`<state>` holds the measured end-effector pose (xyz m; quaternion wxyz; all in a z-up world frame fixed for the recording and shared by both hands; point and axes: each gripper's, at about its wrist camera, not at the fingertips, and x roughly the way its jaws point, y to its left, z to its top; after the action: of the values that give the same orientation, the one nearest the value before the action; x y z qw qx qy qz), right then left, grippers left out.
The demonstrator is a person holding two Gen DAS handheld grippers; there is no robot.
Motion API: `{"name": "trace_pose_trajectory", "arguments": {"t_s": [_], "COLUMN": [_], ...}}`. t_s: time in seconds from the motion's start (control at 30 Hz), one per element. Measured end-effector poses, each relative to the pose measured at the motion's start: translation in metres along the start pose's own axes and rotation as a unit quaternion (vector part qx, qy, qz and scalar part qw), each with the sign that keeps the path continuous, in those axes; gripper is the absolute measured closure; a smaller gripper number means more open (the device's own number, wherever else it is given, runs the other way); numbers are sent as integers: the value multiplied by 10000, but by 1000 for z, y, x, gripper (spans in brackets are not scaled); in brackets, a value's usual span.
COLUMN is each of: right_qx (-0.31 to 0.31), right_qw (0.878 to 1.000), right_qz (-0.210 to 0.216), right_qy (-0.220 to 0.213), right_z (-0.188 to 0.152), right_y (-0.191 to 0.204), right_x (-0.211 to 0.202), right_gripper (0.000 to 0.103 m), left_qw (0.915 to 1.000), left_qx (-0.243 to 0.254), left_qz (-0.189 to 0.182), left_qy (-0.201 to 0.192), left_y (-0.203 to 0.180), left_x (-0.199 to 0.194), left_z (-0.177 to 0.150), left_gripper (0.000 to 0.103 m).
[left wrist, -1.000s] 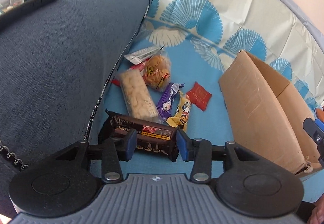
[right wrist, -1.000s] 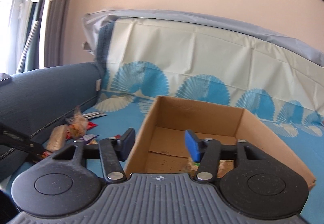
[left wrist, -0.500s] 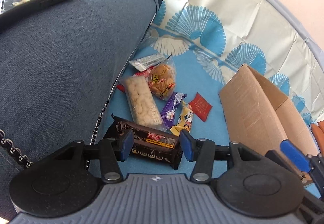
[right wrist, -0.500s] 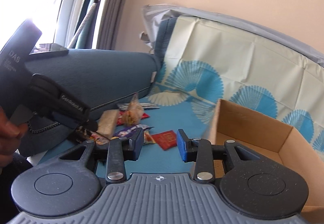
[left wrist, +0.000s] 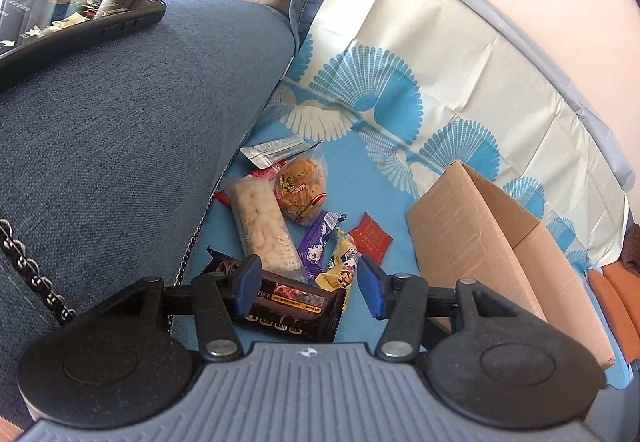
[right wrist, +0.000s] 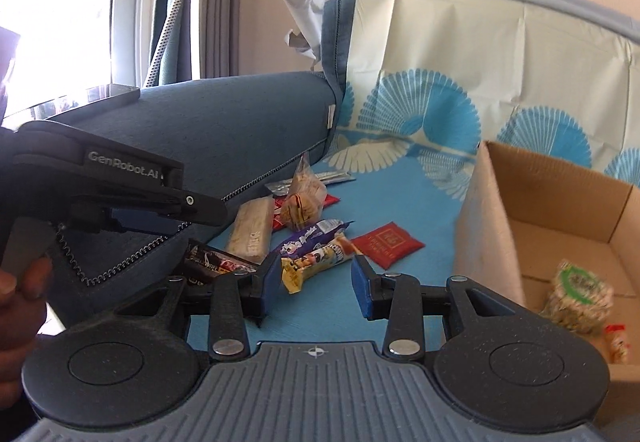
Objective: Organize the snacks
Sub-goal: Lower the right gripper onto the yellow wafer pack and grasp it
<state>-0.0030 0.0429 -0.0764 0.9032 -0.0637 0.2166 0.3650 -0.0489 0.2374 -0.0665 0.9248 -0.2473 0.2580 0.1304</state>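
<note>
Several snack packs lie on the blue sofa cover beside the armrest: a dark brown bar (left wrist: 288, 302), a pale cracker pack (left wrist: 264, 230), a cookie bag (left wrist: 300, 190), a purple pack (left wrist: 318, 246), a yellow pack (right wrist: 316, 262) and a red sachet (right wrist: 386, 244). My left gripper (left wrist: 310, 288) hovers over the dark bar with its jaws opening; the pads do not press on it. My right gripper (right wrist: 316, 288) sits just short of the yellow pack, jaws opening, nothing between them. To the right stands the cardboard box (right wrist: 484, 234), which holds a green-labelled pack (right wrist: 576, 298).
A dark blue armrest (left wrist: 120, 146) rises at the left with a phone (left wrist: 72, 18) on top and a chain (left wrist: 24, 262) draped down it. The patterned backrest cover (left wrist: 420, 54) stands behind. A hand (right wrist: 16, 306) holds the left gripper's handle.
My right gripper has swung left, from over the box to the snack pile, and sunk a little. The left gripper's jaws have widened over the dark bar and its view has tilted up.
</note>
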Motion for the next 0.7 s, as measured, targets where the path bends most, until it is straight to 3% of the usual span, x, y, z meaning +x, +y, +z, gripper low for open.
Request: {"name": "trace_pose_trajectory", "arguments": {"t_s": [0.5,0.7], "right_qx": [1084,1487], "right_qw": [9932,9862], "right_qz": [177,317], "right_qy": [375,660], "right_z": [-6,-7], "right_y": [-17,-26], "right_x": [81,109], "right_gripper": [33,32], "left_qw": [9997,9992], "left_qx": [36,75], "left_qz": [220,399], "left_qy": [-69,-46], "left_y": [0,-3], "left_x": [12,18], "left_z": [-5,-5], "left_gripper": [41,41]}}
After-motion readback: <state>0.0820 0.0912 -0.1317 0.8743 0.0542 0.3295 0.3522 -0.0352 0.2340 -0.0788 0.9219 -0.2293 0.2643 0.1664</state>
